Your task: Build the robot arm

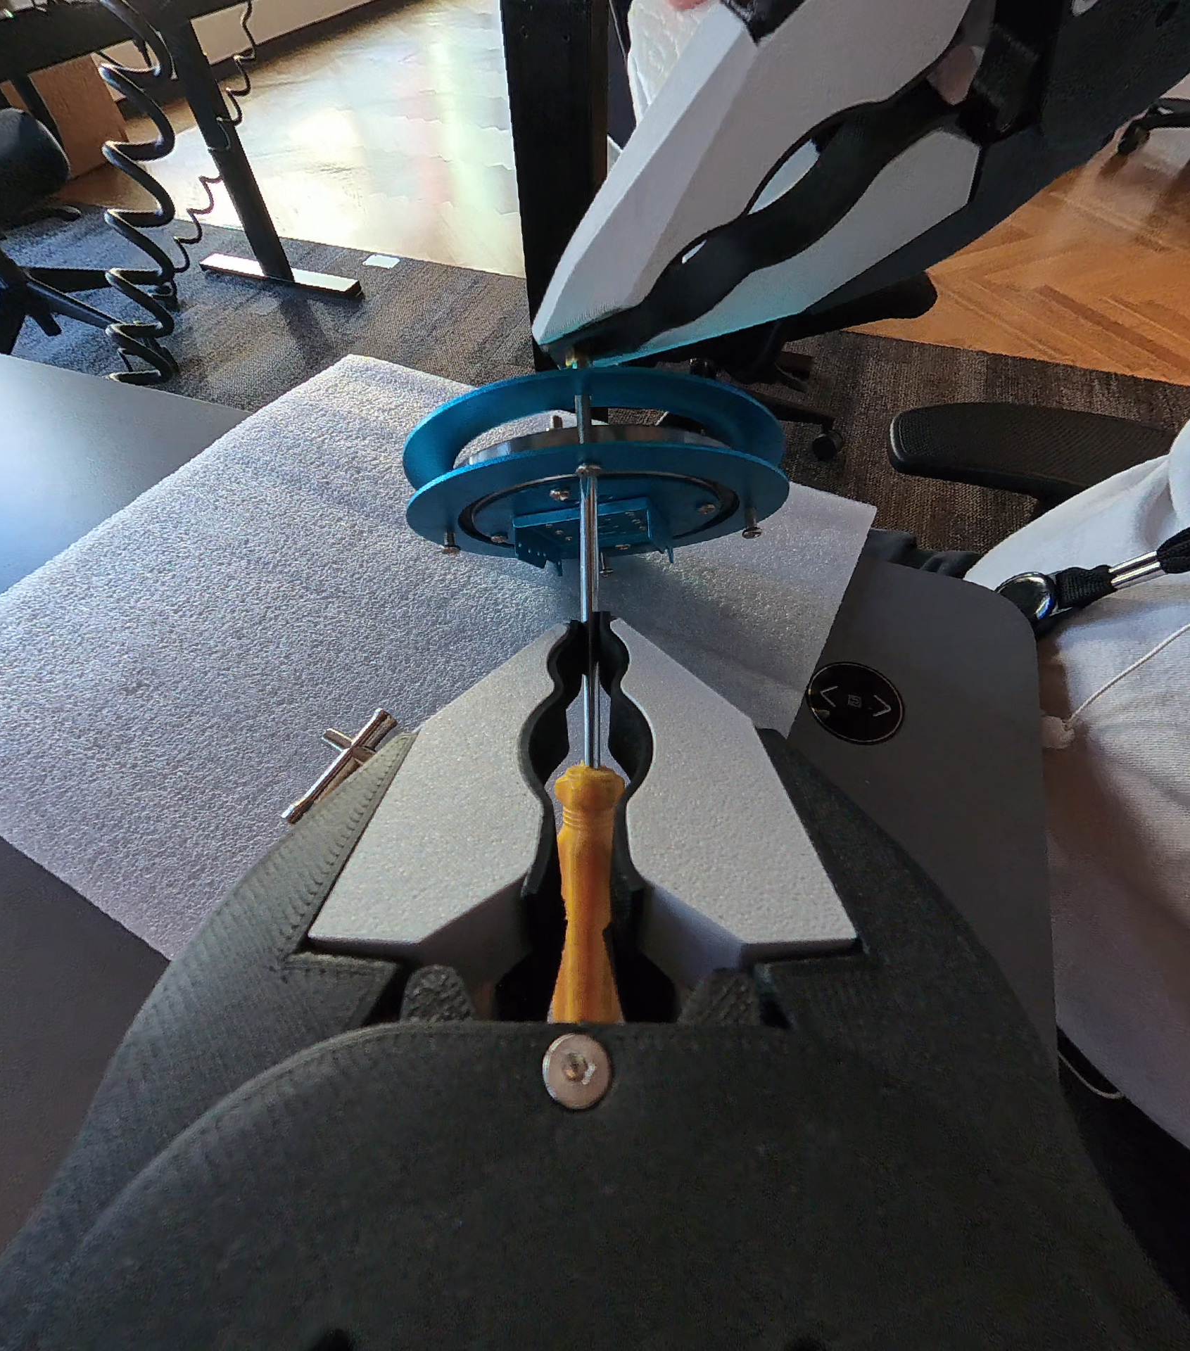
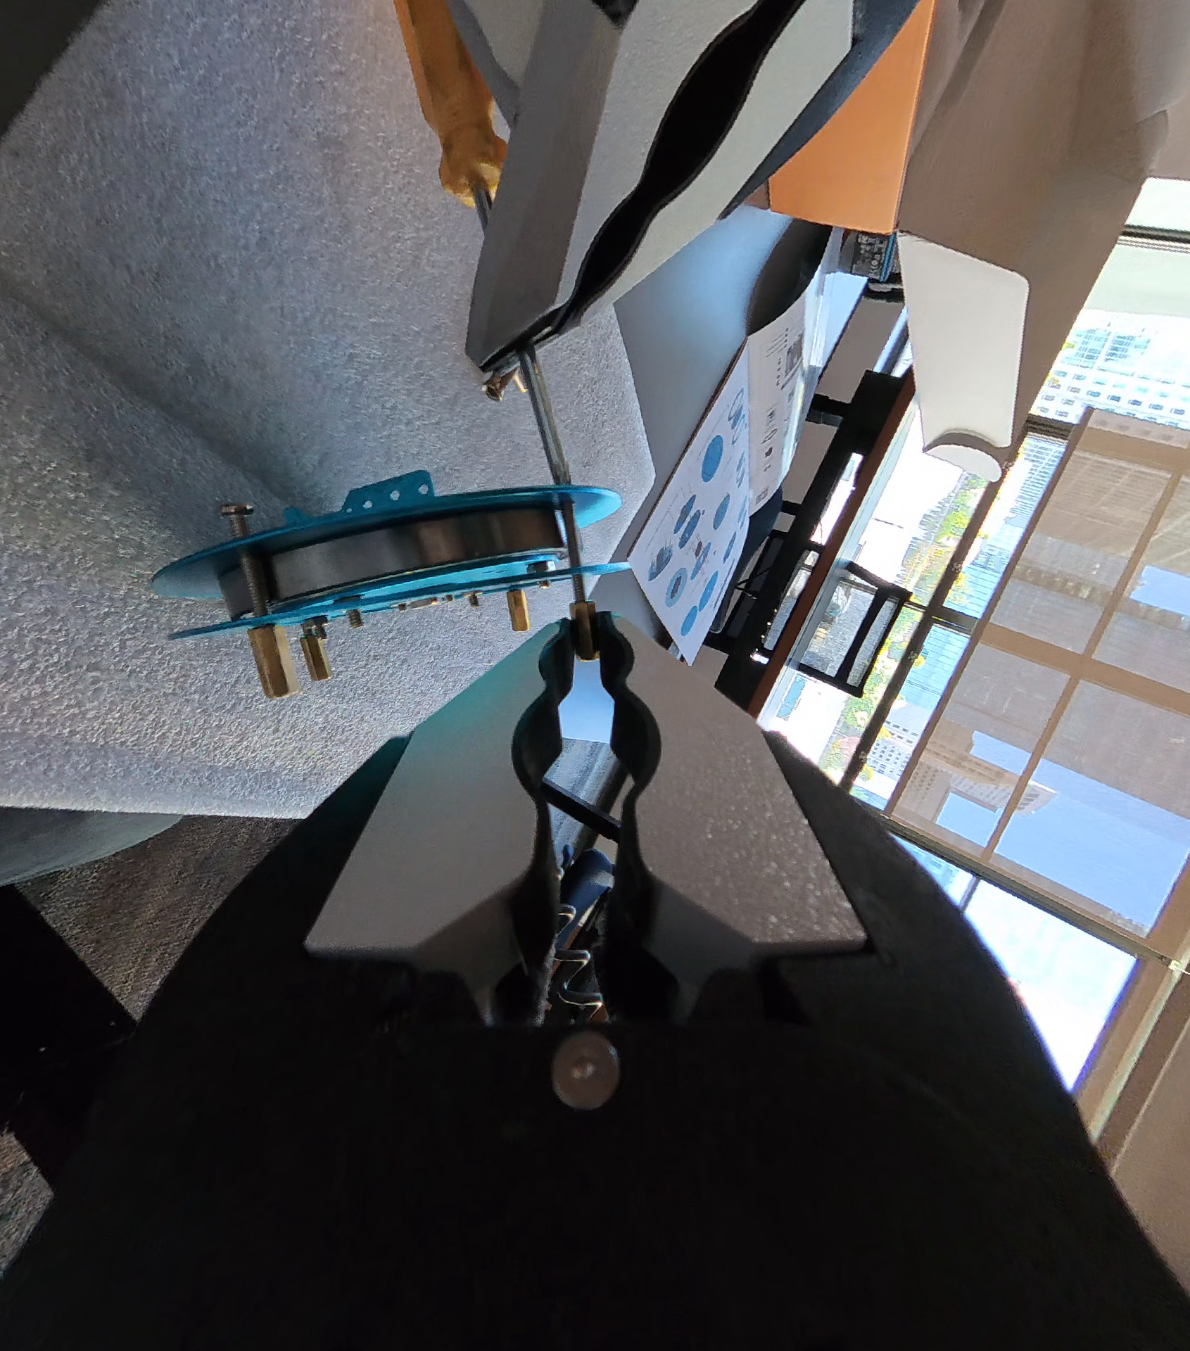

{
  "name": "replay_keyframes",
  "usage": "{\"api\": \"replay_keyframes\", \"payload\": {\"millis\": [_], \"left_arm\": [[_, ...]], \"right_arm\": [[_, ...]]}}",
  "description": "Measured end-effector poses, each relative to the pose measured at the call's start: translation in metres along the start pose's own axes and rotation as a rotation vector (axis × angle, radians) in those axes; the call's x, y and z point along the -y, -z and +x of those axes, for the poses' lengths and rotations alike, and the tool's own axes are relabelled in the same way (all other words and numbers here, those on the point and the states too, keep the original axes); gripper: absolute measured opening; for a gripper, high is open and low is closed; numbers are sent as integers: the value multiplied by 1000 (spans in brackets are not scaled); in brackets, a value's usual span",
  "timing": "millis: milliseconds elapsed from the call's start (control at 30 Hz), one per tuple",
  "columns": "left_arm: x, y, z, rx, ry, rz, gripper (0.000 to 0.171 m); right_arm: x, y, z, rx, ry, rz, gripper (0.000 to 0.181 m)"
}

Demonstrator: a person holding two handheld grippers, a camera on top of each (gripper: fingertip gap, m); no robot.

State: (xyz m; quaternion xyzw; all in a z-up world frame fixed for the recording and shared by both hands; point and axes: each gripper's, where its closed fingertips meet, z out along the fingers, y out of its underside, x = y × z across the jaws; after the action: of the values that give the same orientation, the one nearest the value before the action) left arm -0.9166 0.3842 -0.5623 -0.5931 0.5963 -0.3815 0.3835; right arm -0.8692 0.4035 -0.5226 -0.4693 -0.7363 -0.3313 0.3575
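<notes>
While we look along the left gripper (image 1: pixel 588 636), we see its two grey fingers squeezed tight on a screwdriver with an orange plastic handle (image 1: pixel 586 884). The thin shiny metal rod of the screwdriver pokes out past the fingertips and meets a small screw on the round blue metal part (image 1: pixel 595 468).

The round blue metal part is made of two flat blue rings with a thick silver wheel between them. Long thin screws run through the rings, and little gold posts (image 2: pixel 277 658) stick out from one side. A small blue block with holes sits in the middle of one face. The part is held up in the air above the soft white foam sheet (image 1: pixel 211 585), and it does not touch the sheet.

The right gripper (image 2: pixel 586 636) has its jaws nearly closed, and the tips pinch one gold post at the rim of the blue part. That is what holds the part up.

The back end of the orange handle is hidden inside the left gripper. In the right wrist view the screwdriver tip is hidden behind the blue ring.

The foam sheet looks bumpy and lies on a smooth dark grey table (image 1: pixel 29 453). A small silver cross-shaped metal tool (image 1: pixel 350 760) lies on the foam, just beside the left gripper. The gripper bodies are black ribbed plastic.
</notes>
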Motion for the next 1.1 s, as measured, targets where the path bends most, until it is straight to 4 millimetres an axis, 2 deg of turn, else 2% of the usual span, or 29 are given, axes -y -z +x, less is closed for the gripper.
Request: {"api": "replay_keyframes", "payload": {"millis": [300, 600, 900, 1000, 1100], "left_arm": [[0, -1, 1, 7, -21, -6, 2], [0, -1, 4, 21, -66, -20, 2], [-1, -1, 5, 33, -93, -29, 2], [-1, -1, 4, 38, -94, -29, 2], [-1, -1, 5, 37, -93, -27, 2]], "right_arm": [[2, 5, -7, 366, -207, 63, 5], [6, 13, -15, 1053, -567, 81, 5], [12, 24, -18, 1642, -1030, -73, 5], [14, 24, -16, 1753, -1159, -46, 5], [14, 21, -14, 1695, -1138, 88, 5]]}}
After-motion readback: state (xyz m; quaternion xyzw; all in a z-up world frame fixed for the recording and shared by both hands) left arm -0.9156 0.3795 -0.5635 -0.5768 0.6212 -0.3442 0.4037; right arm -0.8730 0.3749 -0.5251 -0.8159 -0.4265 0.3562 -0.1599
